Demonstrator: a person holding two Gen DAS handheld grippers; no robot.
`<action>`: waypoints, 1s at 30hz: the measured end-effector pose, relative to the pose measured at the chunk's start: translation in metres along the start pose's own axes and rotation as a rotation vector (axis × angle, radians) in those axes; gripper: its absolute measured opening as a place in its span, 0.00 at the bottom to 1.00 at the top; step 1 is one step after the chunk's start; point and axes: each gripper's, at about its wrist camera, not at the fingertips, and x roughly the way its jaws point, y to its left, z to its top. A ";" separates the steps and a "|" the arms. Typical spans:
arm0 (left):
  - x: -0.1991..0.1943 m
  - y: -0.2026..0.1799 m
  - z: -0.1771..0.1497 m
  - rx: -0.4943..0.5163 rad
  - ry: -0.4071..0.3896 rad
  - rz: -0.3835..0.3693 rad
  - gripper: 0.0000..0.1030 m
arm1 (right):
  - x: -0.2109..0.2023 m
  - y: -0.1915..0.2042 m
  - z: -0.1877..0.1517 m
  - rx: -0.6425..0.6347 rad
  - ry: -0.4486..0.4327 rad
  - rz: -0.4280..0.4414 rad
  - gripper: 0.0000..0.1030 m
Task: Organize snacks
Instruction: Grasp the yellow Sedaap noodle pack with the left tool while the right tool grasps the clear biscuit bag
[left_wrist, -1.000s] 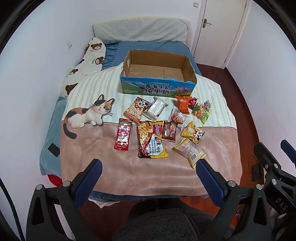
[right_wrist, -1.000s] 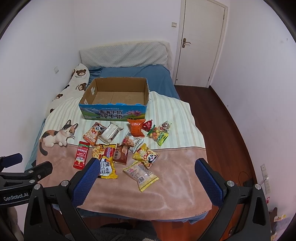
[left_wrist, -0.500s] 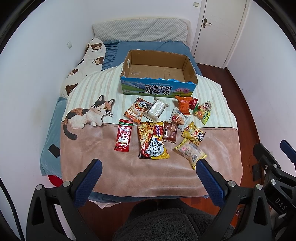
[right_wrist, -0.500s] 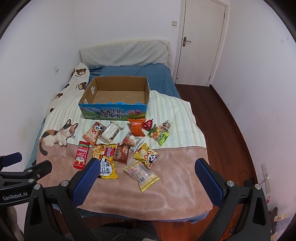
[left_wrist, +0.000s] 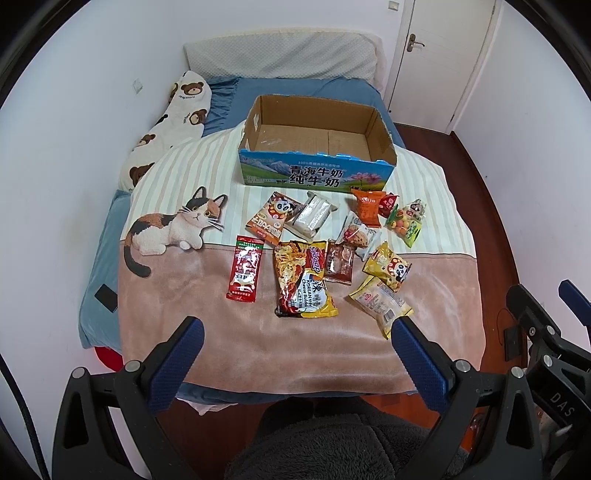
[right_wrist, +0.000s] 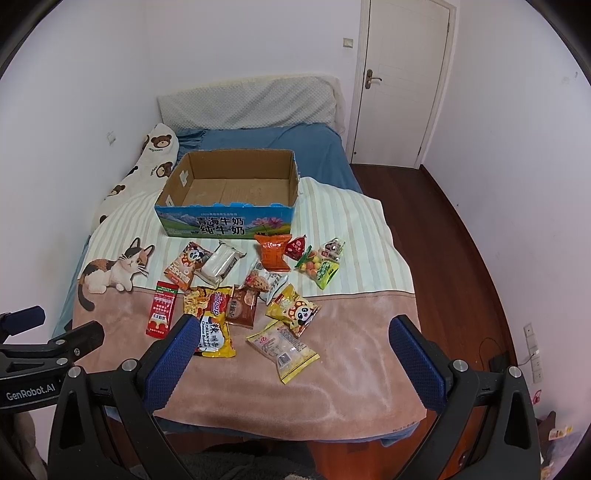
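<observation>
Well beyond open jaws, snacks (left_wrist: 317, 254), box (left_wrist: 317, 173)

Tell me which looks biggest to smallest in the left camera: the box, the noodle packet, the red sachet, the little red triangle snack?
1. Cardboard box, though it is farthest away.
2. Noodle packet.
3. Red sachet.
4. Red triangle snack, smallest, but it lies farther away than the sachet.
</observation>
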 end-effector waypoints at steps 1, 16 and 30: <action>0.008 0.000 0.003 -0.007 0.010 0.006 1.00 | 0.003 0.000 0.001 0.001 0.005 -0.001 1.00; 0.222 0.019 0.026 -0.110 0.290 0.064 1.00 | 0.189 -0.022 -0.009 0.098 0.279 0.087 1.00; 0.371 0.007 0.023 -0.119 0.521 0.033 0.99 | 0.341 -0.029 -0.047 0.044 0.539 0.186 1.00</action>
